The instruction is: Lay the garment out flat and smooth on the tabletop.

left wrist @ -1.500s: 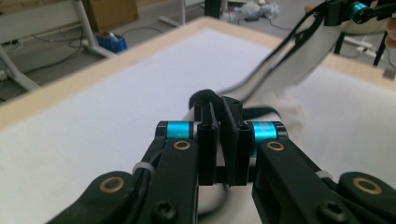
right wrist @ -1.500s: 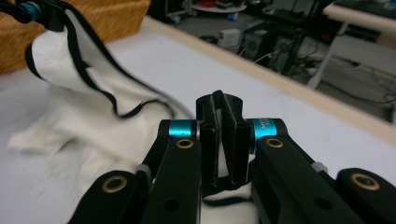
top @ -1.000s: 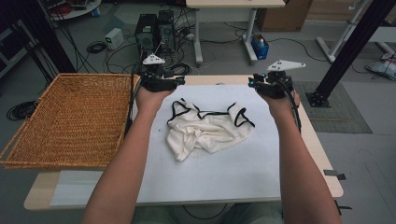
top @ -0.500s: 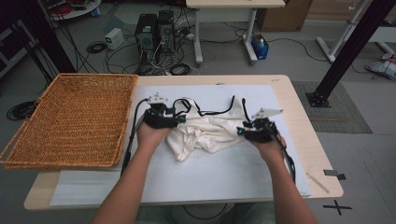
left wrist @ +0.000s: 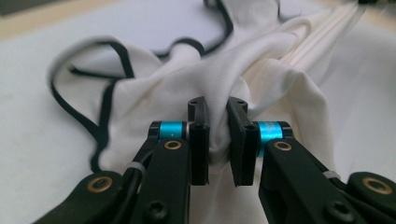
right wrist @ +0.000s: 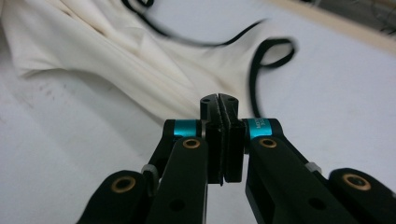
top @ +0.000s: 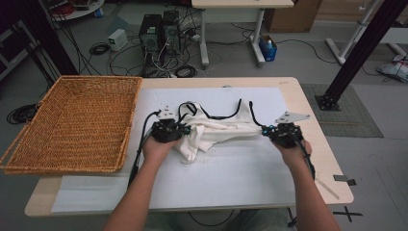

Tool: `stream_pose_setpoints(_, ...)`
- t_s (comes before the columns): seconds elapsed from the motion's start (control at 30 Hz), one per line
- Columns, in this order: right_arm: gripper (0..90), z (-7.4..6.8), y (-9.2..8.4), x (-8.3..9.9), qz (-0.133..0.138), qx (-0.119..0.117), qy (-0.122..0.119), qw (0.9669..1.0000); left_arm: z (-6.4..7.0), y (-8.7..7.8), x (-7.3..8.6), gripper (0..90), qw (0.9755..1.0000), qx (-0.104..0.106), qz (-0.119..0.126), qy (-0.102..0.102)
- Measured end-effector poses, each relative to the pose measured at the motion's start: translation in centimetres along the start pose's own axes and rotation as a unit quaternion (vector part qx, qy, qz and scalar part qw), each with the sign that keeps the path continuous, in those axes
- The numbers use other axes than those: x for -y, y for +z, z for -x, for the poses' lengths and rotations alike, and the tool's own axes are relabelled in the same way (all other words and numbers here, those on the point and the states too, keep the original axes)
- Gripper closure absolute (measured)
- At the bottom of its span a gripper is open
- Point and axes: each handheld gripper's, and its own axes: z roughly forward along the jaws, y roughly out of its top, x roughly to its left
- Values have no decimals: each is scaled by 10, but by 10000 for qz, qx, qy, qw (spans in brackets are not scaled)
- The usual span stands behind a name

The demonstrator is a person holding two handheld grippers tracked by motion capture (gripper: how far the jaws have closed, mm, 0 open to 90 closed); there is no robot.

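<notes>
A: Garment (top: 211, 132), white with black trim and thin black straps, lies crumpled near the middle of the white sheet (top: 231, 178) covering the tabletop (top: 308, 103). Where are the hands?

B: Both forearms enter from the bottom of the high view. The left gripper (top: 169, 131) sits at the garment's left end, the right gripper (top: 281, 133) at its right end, and the cloth is drawn into a bunched band between them.

A: What are the left fingers doing?

B: In the left gripper view the left gripper (left wrist: 217, 140) has its fingers (left wrist: 198, 140) clenched on a thick fold of the white cloth, which fills the narrow gap between the pads. They have just been closing onto it. Black trim loops across the sheet to the left of the fold.

A: And the right?

B: In the right gripper view the right gripper (right wrist: 225, 140) has its fingers (right wrist: 236, 140) pressed flat together, having just closed. The garment's edge, with a black strap curling beside it, reaches right up to the tips, but I cannot tell whether any cloth is pinched between them.

A: Anything else on the tabletop?

B: A wicker basket (top: 72, 125) rests at the left end, overhanging the edge, well apart from the garment. Computer towers (top: 159, 33) and loose cables stand on the floor beyond
</notes>
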Motion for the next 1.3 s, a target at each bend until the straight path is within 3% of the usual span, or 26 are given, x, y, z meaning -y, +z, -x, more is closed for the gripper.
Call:
stream_pose_setpoints(0.1, 900, 8, -20, -7, 149, 216, 9, 9997, -15, -11, -7, 769, 9988, 167, 288, -353)
stream_pose_setpoints(0.17, 900, 8, -21, -6, 116, 285, 10, 9995, -21, -15, -6, 768, 9987, -51, 290, -412)
stream_pose_setpoints(0.2, 900, 9, -21, -4, 77, 342, 17, 9994, -23, -16, -5, 736, 9986, -107, 253, -443)
stream_pose_setpoints(0.23, 857, 8, -20, 1, 67, 427, 90, 9990, -23, -16, -4, 588, 9984, -194, 171, -509)
stream_pose_setpoints(0.27, 857, 8, -20, 1, 67, 427, 90, 9990, -22, -16, -3, 588, 9983, -211, 72, -541)
stream_pose_setpoints(0.33, 729, 5, -18, 4, 166, 416, 147, 9989, -15, -17, -1, 549, 9993, -191, 54, -332)
stream_pose_setpoints(0.43, 664, -11, -15, -1, 337, 215, 30, 9992, -1, -13, 4, 457, 9996, -111, -88, -256)
stream_pose_setpoints(0.47, 629, -27, -9, -5, 352, -19, -88, 9993, 3, -12, 7, 440, 9997, -69, -115, -218)
stream_pose_setpoints(0.5, 629, -27, -9, -5, 352, -19, -88, 9993, 8, -11, 10, 440, 9997, -3, -145, -203)
stream_pose_setpoints(0.6, 597, -54, 7, -5, 149, -391, -265, 9988, 21, -2, 23, 440, 9990, 218, -338, -195)
stream_pose_setpoints(0.67, 593, -72, 21, 1, -40, -628, -334, 9975, 28, 8, 32, 440, 9981, 231, -559, -89)
stream_pose_setpoints(0.73, 619, -87, 37, 9, -336, -778, -474, 9953, 33, 21, 38, 446, 9966, 166, -806, -36)
stream_pose_setpoints(0.77, 707, -98, 51, 18, -659, -815, -691, 9921, 35, 27, 41, 604, 9959, 167, -889, 26)
stream_pose_setpoints(0.8, 707, -98, 51, 18, -659, -815, -691, 9921, 36, 31, 43, 604, 9958, 125, -892, 135)
stream_pose_setpoints(0.83, 808, -101, 50, 20, -476, -821, -708, 9930, 38, 34, 43, 707, 9960, 115, -846, 254)
stream_pose_setpoints(0.87, 866, -100, 49, 20, -468, -805, -717, 9931, 37, 34, 43, 800, 9962, 139, -819, 268)
stream_pose_setpoints(0.93, 878, -96, 44, 20, -471, -891, -689, 9925, 34, 27, 39, 833, 9972, 236, -696, 159)
stream_pose_setpoints(1.0, 879, -93, 33, 20, -359, -837, -768, 9929, 33, 12, 33, 838, 9978, 230, -567, 264)
stream_pose_setpoints(1.1, 878, -83, 7, 21, -159, -771, -784, 9938, 33, -19, 23, 838, 9985, 222, -321, 374)
stream_pose_setpoints(1.13, 878, -76, -12, 21, -124, -659, -788, 9946, 33, -30, 20, 838, 9988, 248, -216, 363)
stream_pose_setpoints(1.17, 878, -76, -12, 21, -124, -659, -788, 9946, 34, -41, 17, 838, 9990, 269, -128, 340)
stream_pose_setpoints(1.3, 877, -68, -53, 21, 142, -514, -684, 9962, 46, -80, 14, 837, 9991, 321, 166, 236)
